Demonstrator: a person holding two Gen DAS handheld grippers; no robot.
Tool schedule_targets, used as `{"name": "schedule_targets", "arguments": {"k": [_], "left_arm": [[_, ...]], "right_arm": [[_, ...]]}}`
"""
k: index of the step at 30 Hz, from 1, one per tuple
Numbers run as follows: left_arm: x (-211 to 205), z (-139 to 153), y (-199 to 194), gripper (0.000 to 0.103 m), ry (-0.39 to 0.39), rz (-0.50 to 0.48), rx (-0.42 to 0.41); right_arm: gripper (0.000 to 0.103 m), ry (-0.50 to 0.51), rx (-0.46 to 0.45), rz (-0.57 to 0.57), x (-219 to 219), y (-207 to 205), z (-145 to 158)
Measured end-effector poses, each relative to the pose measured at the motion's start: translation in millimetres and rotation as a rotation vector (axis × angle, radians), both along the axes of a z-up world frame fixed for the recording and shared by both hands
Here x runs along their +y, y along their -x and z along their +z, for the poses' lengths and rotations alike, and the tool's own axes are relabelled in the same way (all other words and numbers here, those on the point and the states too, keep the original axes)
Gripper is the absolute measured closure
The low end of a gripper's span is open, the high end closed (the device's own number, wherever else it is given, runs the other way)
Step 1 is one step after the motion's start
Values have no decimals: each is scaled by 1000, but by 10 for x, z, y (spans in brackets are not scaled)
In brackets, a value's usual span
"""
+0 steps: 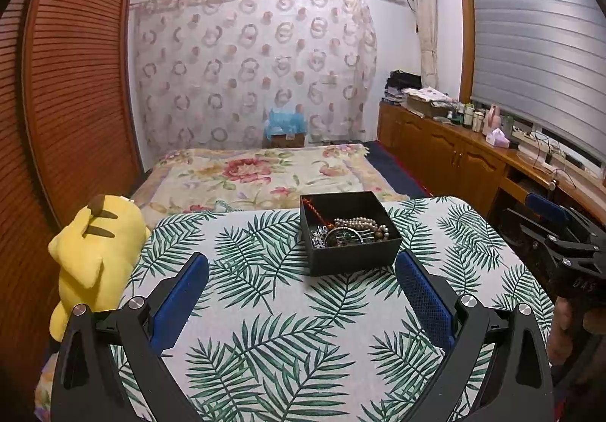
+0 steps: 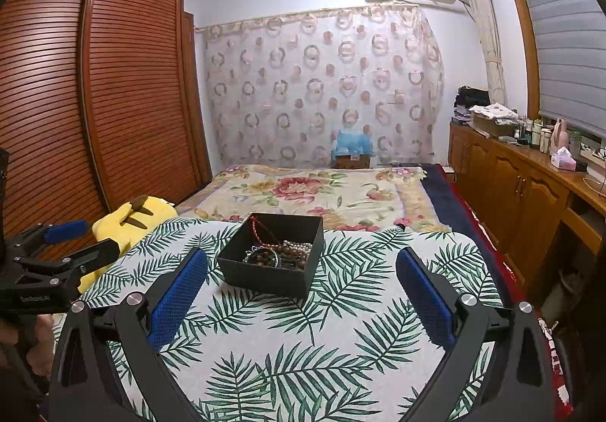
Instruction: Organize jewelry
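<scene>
Left wrist view: both tools spread wide above a leaf-print tablecloth [image 1: 265, 327] before a bed [image 1: 265, 172]

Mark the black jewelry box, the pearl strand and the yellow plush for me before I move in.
black jewelry box [image 1: 354, 261]: left wrist view, on its near outer wall.
pearl strand [image 1: 358, 222]: left wrist view, on the beads inside the box.
yellow plush [image 1: 96, 248]: left wrist view, on its body, left of the table.

Open black square box [image 1: 350, 232], upright on leaf-print worktop [image 1: 265, 327]; tangled jewelry [image 1: 350, 231] inside: pearls, brown beads, red cord.
</scene>
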State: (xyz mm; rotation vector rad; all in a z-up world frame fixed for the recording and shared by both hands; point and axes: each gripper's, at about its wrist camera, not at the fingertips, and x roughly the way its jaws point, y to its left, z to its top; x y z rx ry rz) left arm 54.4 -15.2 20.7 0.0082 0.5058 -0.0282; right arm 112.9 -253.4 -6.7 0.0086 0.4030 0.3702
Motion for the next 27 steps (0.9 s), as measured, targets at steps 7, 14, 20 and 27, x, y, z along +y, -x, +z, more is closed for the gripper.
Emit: {"name": "schedule_targets", "arguments": {"k": [7, 14, 20, 27], "left_arm": [[1, 7, 9, 8, 2, -1, -1], [5, 3, 11, 8, 1, -1, -2], [5, 4, 15, 8, 1, -1, -4], [7, 5, 17, 8, 1, -1, -4]], "right_arm": [[3, -1, 1, -1, 11, -22, -7], [3, -1, 1, -1, 8, -23, -8], [3, -1, 1, -1, 6, -23, -10], [3, -2, 0, -1, 15, -26, -17]]}}
